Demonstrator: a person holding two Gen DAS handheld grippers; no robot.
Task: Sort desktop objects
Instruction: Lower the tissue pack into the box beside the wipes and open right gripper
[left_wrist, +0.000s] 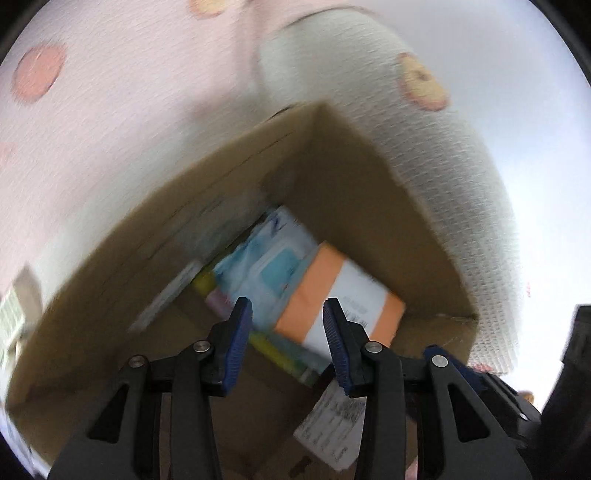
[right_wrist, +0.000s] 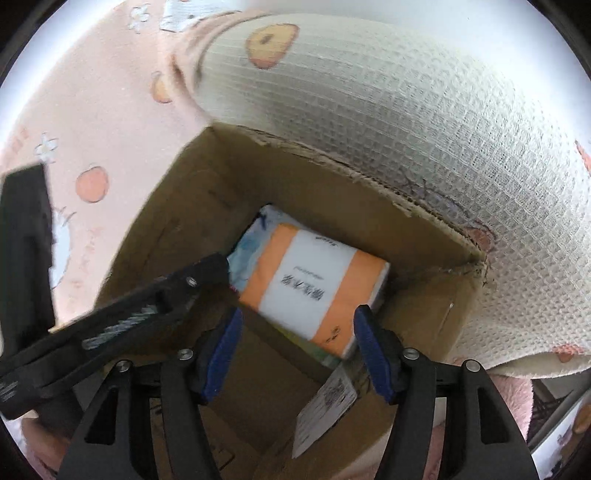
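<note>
An open cardboard box (right_wrist: 177, 236) is seen from above by both wrist cameras, set on a pink printed cloth (left_wrist: 110, 110) with a white waffle-weave fabric (right_wrist: 406, 129) pressed against its far and right walls. On the box floor, just beyond the fingers, an orange-and-white packet (right_wrist: 314, 288) is laid flat. Its long axis is seen to run diagonally, from the far left toward the near right, and its white label band crosses that axis. It is stacked on a pale blue packet (left_wrist: 269, 258), of which only the far-left part is shown. Yellow and green items (left_wrist: 280, 350) are glimpsed under the stack in the left view; what they are cannot be made out through the blur.

The left gripper (left_wrist: 288, 314) is held over the box with its fingers apart and nothing between them; the packet is seen below the gap, not touched. The right gripper (right_wrist: 297, 325) is likewise spread wide and empty, above the packet's near edge. In the right view the left gripper is seen entering from the left, its tip near the packet's far-left corner.

A white printed label (right_wrist: 325, 410) is attached to the near box wall, partly hidden by the right fingers. The torn right rim is close to the packet's right end; open cardboard floor is left on the near-left side.
</note>
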